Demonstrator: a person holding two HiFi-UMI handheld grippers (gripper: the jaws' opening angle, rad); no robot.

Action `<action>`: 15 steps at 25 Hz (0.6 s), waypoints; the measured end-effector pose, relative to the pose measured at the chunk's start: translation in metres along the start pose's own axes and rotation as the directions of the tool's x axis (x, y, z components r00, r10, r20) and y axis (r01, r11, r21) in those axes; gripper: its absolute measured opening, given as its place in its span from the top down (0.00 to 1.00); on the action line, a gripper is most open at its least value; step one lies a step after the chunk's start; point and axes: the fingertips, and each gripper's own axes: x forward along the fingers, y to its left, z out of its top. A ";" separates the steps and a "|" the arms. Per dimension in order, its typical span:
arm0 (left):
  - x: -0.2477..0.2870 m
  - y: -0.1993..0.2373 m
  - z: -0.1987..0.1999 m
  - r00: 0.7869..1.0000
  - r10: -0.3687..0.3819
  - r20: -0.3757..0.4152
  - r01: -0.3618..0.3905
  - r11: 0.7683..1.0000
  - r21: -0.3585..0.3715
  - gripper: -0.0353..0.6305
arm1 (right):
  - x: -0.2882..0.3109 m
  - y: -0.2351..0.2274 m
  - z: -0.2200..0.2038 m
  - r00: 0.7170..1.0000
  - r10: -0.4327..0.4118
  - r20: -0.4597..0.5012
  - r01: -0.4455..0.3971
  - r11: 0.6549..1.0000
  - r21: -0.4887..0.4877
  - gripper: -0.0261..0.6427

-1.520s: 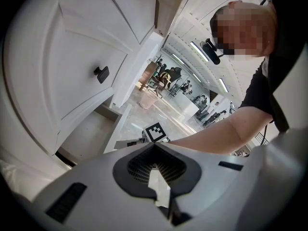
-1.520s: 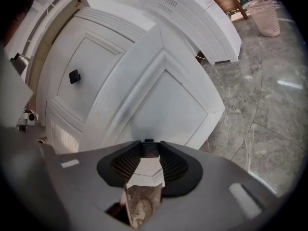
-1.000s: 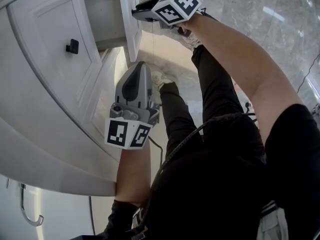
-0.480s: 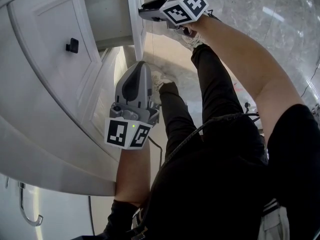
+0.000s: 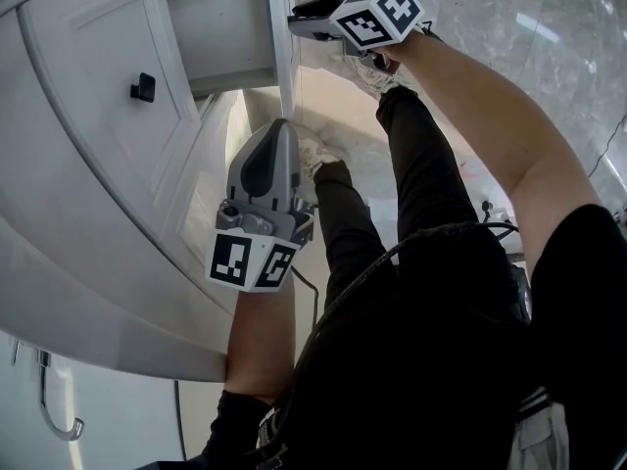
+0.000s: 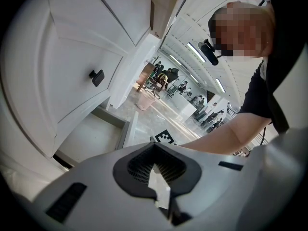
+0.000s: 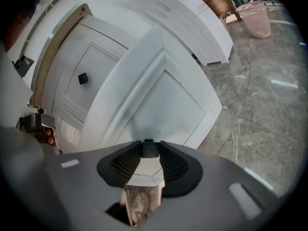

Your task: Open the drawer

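The white drawer (image 5: pixel 223 29) stands partly pulled out of the cabinet, and its bare inside shows in the head view. Its panelled front (image 5: pixel 285 37) fills the right gripper view as the drawer front (image 7: pixel 163 95). My right gripper (image 5: pixel 306 16) is shut on the small dark knob (image 7: pixel 147 148) in the middle of that front. My left gripper (image 5: pixel 281 130) hangs lower, beside the cabinet, touching nothing. Its jaws (image 6: pixel 154 153) are shut and hold nothing. In the left gripper view the open drawer (image 6: pixel 103 134) lies just ahead.
A second white panel with a black knob (image 5: pixel 143 87) sits left of the open drawer. A metal hook handle (image 5: pixel 49 409) hangs at the bottom left. The person's legs and shoe (image 5: pixel 318 155) stand on the marble floor (image 5: pixel 549 37) close to the cabinet.
The right gripper and the drawer front have moved to the right in the head view, so more of the drawer's inside shows. The left gripper has stayed where it was.
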 end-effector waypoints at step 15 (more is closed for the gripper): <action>-0.004 -0.001 0.001 1.000 -0.005 0.011 0.005 1.000 0.013 0.96 | -0.007 -0.002 -0.004 1.000 -0.008 0.005 0.008 1.000 0.001 0.78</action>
